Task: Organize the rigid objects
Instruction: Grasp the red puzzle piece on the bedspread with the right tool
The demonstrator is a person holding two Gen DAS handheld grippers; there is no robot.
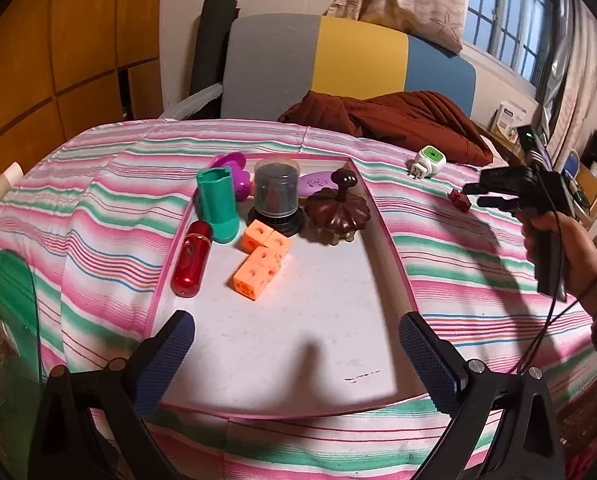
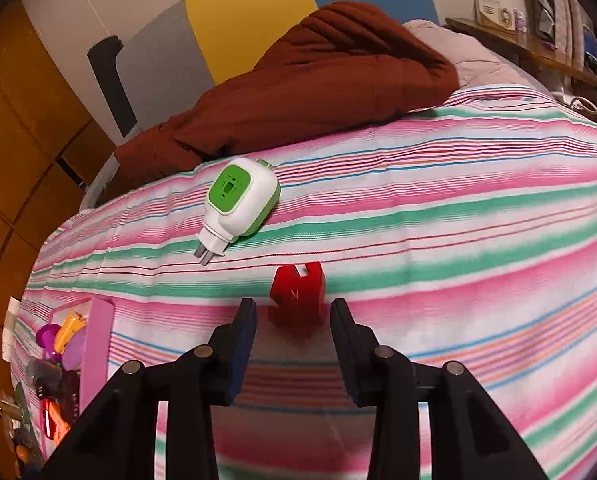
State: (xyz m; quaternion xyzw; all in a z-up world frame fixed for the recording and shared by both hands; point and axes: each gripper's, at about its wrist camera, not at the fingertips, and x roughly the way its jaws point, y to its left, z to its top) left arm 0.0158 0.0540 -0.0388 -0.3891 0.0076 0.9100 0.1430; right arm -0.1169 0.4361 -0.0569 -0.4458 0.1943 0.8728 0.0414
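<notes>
My left tool stands wide and empty over the near, bare end of the pink-rimmed tray that lies on the striped bedspread. Farther into the tray I see a red capsule along the left rim, orange linked cubes beside it, then a green holder, a clear-domed case and a brown mushroom-shaped piece, with purple pieces at the back.

My right tool is set narrow with nothing gripped; a red block lies on the bedspread just ahead of its tips, not touched by either pad as far as I can tell. Beyond the block lies a white and green plug-in device, and farther still a brown quilt.
</notes>
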